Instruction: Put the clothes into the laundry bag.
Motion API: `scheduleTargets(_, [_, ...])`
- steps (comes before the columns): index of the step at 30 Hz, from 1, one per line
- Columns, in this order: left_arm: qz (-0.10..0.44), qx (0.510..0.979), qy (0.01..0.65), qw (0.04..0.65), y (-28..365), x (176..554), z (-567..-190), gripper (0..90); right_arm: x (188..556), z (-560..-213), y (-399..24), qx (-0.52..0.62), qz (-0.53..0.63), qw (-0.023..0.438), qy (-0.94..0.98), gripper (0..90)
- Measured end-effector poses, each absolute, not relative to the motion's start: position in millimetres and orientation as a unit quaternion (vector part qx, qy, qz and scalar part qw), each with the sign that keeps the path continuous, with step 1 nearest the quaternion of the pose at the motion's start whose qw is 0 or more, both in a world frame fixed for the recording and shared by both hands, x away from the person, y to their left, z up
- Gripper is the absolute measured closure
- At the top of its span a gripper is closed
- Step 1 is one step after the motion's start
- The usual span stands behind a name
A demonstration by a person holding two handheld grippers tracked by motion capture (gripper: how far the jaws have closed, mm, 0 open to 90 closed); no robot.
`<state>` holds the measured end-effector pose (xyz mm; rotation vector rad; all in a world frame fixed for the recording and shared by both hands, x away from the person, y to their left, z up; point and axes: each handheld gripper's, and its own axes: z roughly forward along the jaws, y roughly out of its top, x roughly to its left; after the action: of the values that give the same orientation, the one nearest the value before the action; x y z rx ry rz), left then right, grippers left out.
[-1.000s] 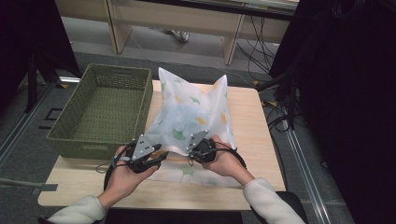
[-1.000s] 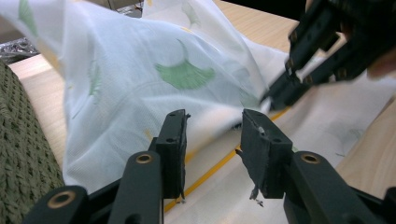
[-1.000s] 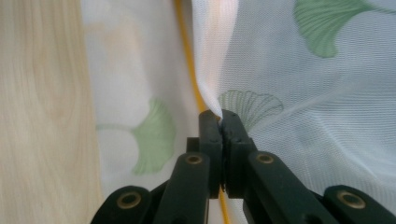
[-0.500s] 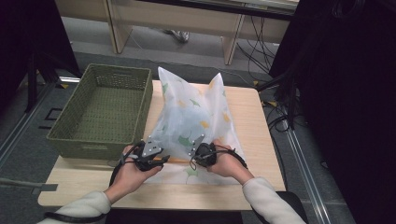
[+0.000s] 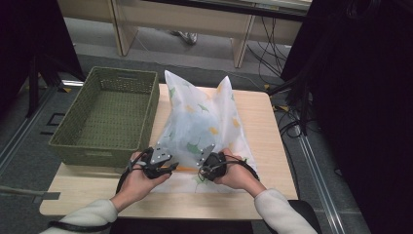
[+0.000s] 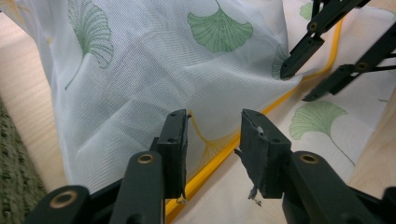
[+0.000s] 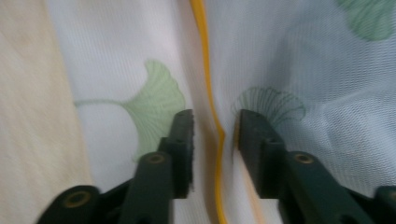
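A white mesh bag (image 5: 199, 117) printed with green and yellow leaves lies on the wooden table (image 5: 260, 122), its far corners standing up. A yellow zipper (image 6: 219, 156) runs along its near part. My left gripper (image 5: 170, 167) (image 6: 214, 121) is open just above the zipper at the bag's front left, its pads off the cloth. My right gripper (image 5: 200, 171) (image 7: 215, 116) is at the front middle, and its jaws have just been opening. The zipper (image 7: 205, 56) now runs loose between them. The left gripper view also takes in the right gripper (image 6: 299, 84), open over the zipper.
A green woven basket (image 5: 87, 153) stands at the table's left edge, close beside the bag and my left hand. Bare wood lies right of the bag. Cables and desk legs are on the floor beyond the table.
The left hand has sunk a little toward the table. The right gripper's jaws have come apart and let go of the bag. The bag's raised cloth has settled slightly.
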<state>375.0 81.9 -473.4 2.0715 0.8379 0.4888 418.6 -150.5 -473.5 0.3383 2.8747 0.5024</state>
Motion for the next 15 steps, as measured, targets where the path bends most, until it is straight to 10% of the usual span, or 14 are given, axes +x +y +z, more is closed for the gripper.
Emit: scheduleTargets(15, [0.193,0.813,0.332,0.439,91.5,372.3,-465.8,53.0,414.4,-440.2,-191.3,0.205,0.29,0.151,0.922,50.9])
